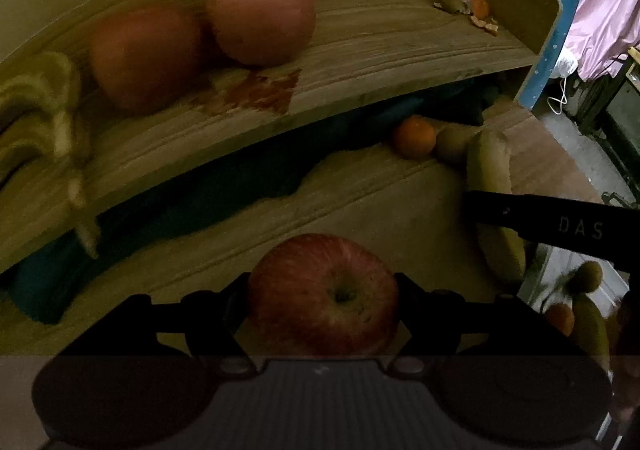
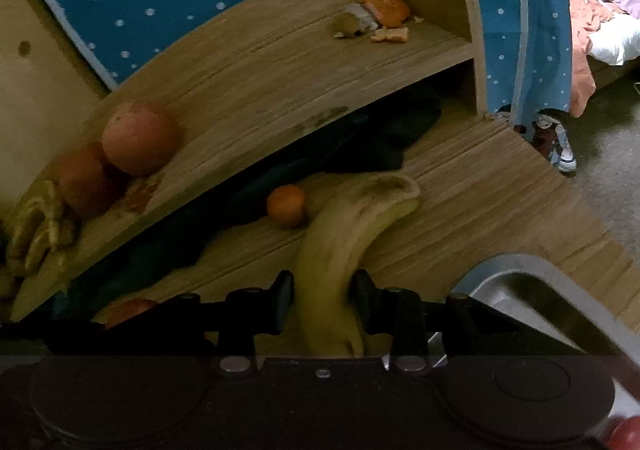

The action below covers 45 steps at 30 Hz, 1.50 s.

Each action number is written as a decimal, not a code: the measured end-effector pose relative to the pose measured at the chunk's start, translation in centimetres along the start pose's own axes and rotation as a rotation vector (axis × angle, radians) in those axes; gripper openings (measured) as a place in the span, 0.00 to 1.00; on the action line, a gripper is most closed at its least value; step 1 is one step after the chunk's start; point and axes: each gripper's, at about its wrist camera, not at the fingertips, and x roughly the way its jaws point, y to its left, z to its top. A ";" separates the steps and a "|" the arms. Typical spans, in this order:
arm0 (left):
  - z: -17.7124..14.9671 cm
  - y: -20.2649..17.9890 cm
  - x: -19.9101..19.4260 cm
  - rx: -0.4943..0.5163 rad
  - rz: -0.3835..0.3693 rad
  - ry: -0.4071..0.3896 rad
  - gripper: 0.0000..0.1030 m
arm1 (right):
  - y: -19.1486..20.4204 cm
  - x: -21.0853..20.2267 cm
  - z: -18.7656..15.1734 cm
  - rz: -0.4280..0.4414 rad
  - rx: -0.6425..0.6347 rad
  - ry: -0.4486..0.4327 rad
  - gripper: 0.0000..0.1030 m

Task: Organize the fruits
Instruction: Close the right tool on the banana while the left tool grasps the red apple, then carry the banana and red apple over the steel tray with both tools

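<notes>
Left wrist view: left hand-held gripper (image 1: 323, 300) pinches a red apple (image 1: 323, 296), one finger pressed on each side of it, low over the near part of the wooden worktop (image 1: 400, 201). Raised shelf (image 1: 360, 29) runs across the far side. On its left end sit two apples (image 1: 262, 17) touching each other, and a banana bunch (image 1: 44, 109) just left of them at the shelf's near-left edge. Fruit peel scraps (image 1: 468, 7) lie at the far right end of the shelf; the middle of the shelf is bare.

Right wrist view: right hand-held gripper (image 2: 323, 304) pinches a single banana (image 2: 340, 250) around its lower half; the far tip points away and curves right. Small orange (image 2: 287, 205) rests on the worktop just left of the banana's far end, near dark cloth (image 2: 320, 153) tucked under the shelf. In the left view a brownish fruit (image 1: 452, 143), possibly a kiwi, sits beside that orange. Metal tray (image 2: 532, 290) at near right.

Judgement: step in hand is carrying, both fruits gripped and not yet placed. Sorting appears to be by kind on the shelf. Next move likely calls for lifting the apple up and left to set it beside the two apples, and the banana further left to the bunch; the arms may need to go one at a time to avoid crossing. Orange and brownish fruit remain unsorted
</notes>
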 end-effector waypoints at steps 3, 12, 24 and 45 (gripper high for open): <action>-0.5 0.3 -0.7 -0.004 -0.002 -0.006 0.75 | 0.9 -0.6 -0.7 0.024 -0.002 -0.011 0.33; -2.0 1.6 -3.7 0.004 -0.002 -0.039 0.75 | 4.0 -3.4 -2.0 0.074 0.006 -0.066 0.33; -4.3 1.1 -6.8 0.099 -0.073 -0.083 0.75 | 5.4 -9.6 -6.4 0.025 0.066 -0.140 0.33; -6.4 -7.4 -6.4 0.257 -0.196 -0.046 0.75 | -0.8 -17.9 -10.1 -0.098 0.130 -0.198 0.33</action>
